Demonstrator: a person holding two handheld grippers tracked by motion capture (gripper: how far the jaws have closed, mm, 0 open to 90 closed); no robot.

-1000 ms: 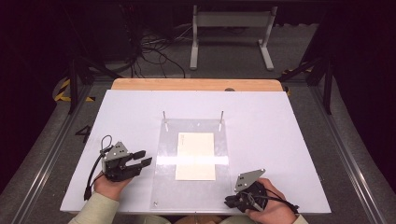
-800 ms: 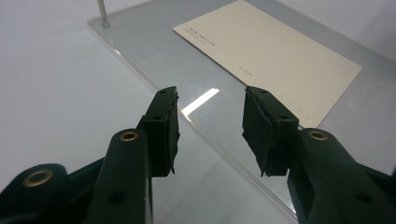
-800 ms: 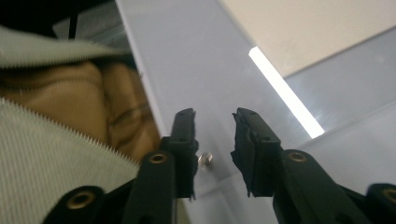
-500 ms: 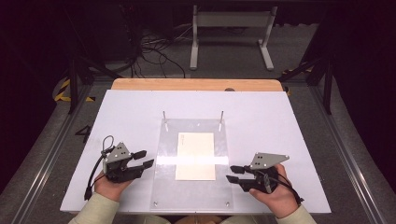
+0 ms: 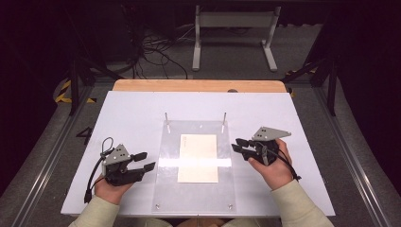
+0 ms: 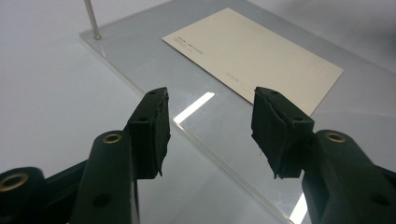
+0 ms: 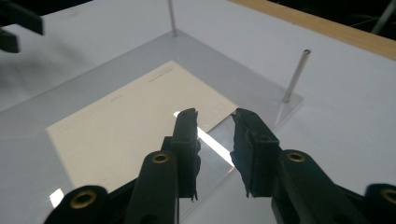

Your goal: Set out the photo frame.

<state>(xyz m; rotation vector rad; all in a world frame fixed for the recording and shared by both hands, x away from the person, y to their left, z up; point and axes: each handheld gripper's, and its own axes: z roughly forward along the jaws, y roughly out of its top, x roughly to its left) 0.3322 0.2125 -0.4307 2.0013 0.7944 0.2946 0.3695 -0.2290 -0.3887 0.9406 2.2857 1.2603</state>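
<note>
Cream card (image 5: 198,157) lies flat near the middle of a clear acrylic plate (image 5: 165,189), which sits on the white counter (image 5: 132,113). Card's long side runs front to back in the high view; a bright glare strip crosses plate & card. Two thin metal pins (image 5: 166,123) stand upright at the plate's far corners. Wood strip (image 5: 198,85) runs along the counter's far edge.

Left tongs (image 5: 143,160) sit just off the plate's left edge, pointing toward the card, not touching it. In the left gripper view the left tongs (image 6: 210,126) are spread w/ nothing between the pads; jaws have just been opening. Plate edge passes beneath the gap, card lies beyond, near its closer corner.

Right tongs (image 5: 238,144) sit at the plate's right edge, aimed inward at the card. In the right gripper view the right tongs (image 7: 215,140) show a narrow gap, nothing pinched; jaws have just been closing. Card's corner & the glare strip lie just under/behind the tips; can't tell if the tips touch the plate. One pin (image 7: 295,77) stands near, to the right of the tips in that view.

Both hands rest low over the counter, sleeves entering from the bottom.
</note>
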